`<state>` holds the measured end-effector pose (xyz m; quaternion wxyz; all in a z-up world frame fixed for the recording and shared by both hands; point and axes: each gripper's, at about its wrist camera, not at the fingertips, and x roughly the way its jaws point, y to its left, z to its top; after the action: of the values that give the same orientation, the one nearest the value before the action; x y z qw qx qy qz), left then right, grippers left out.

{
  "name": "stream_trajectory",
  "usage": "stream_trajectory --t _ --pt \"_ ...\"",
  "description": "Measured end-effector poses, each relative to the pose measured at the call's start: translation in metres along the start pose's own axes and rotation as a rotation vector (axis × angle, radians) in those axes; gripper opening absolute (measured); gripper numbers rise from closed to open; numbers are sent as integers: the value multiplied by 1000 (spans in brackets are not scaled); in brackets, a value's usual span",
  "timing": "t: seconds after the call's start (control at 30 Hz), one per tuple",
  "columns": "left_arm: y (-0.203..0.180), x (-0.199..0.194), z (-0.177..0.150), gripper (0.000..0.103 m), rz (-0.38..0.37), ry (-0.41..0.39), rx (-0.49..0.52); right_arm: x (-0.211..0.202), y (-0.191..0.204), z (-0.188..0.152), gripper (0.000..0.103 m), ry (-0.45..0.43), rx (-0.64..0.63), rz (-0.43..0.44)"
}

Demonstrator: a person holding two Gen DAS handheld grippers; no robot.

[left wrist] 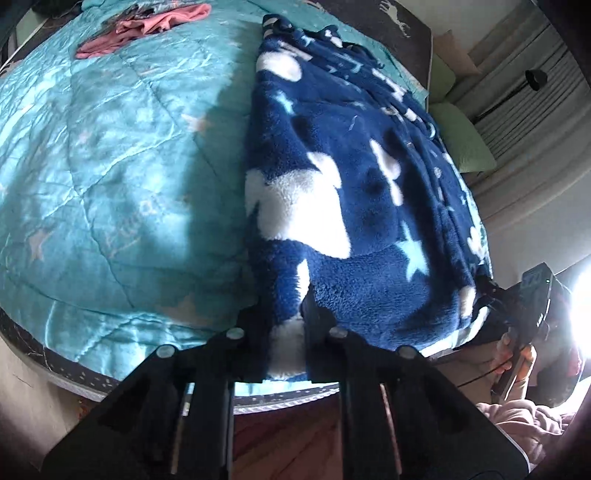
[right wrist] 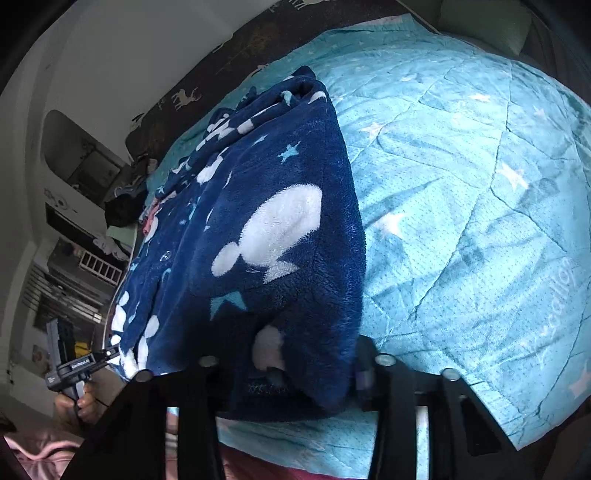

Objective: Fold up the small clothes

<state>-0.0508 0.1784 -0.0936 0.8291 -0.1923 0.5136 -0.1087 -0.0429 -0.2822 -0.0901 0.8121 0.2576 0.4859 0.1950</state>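
Observation:
A dark blue fleece garment (left wrist: 354, 192) with white shapes and pale stars lies lengthwise on the teal quilt (left wrist: 110, 166), its hem at the near bed edge. My left gripper (left wrist: 286, 317) is shut on the hem's left corner, with fleece bunched between the fingers. My right gripper (right wrist: 291, 369) is shut on the garment (right wrist: 280, 221) at the hem's other corner; fabric fills the gap and covers its left finger. Each wrist view shows the other gripper at the far hem corner: the right gripper (left wrist: 491, 291), the left gripper (right wrist: 110, 352).
A crumpled pink garment (left wrist: 147, 26) lies at the far side of the quilt. Green pillows (left wrist: 465, 144) sit beside the bed by a curtain. The quilt (right wrist: 480, 184) spreads wide to the right. A hand (left wrist: 517, 354) and a pink sleeve (left wrist: 528, 421) are near the bed edge.

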Motion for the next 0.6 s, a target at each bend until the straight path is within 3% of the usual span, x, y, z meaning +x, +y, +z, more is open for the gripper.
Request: stream_trajectory --t 0.1,0.43,0.6 --pt "-16 -23 6 14 -54 -69 49 -7 2 5 15 -10 29 52" --pt "-56 -64 64 14 -29 -250 222 -43 37 55 14 -123 -32 199" --pt "-75 -64 108 14 3 -312 282 -48 67 97 13 -160 -140 187"
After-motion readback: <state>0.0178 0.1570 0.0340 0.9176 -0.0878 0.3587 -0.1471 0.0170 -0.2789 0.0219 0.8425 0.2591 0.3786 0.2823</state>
